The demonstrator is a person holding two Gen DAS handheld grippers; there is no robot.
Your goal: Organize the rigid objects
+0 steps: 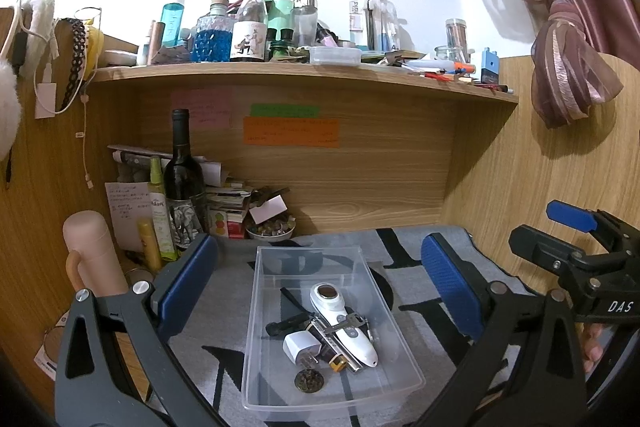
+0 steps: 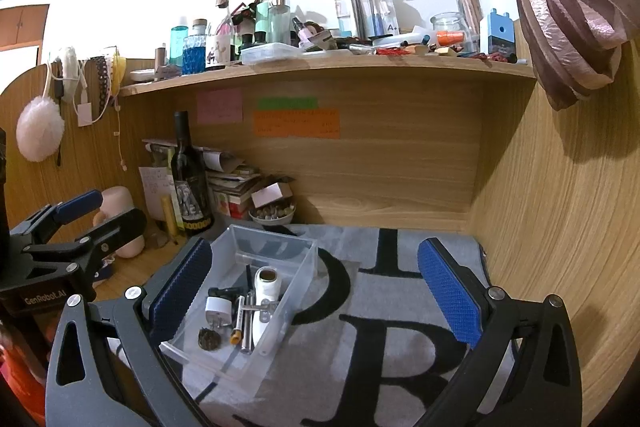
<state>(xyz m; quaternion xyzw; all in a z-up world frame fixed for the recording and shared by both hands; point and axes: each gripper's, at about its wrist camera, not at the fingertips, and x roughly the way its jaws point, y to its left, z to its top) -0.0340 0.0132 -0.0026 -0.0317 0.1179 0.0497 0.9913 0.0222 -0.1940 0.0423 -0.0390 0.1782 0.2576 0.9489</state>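
Left claw point(image 1: 320, 279) spread over clear bin point(image 1: 256, 323), wine bottle point(image 1: 182, 167) behind

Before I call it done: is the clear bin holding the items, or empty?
Holding items. The clear bin contains a white handheld device, a white charger plug and a dark round piece.

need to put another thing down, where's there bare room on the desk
Free: the grey mat right of the clear bin, up to the right side panel, and the bin's far end. Crowded: the back-left corner around the wine bottle and paper stack, and the top shelf.
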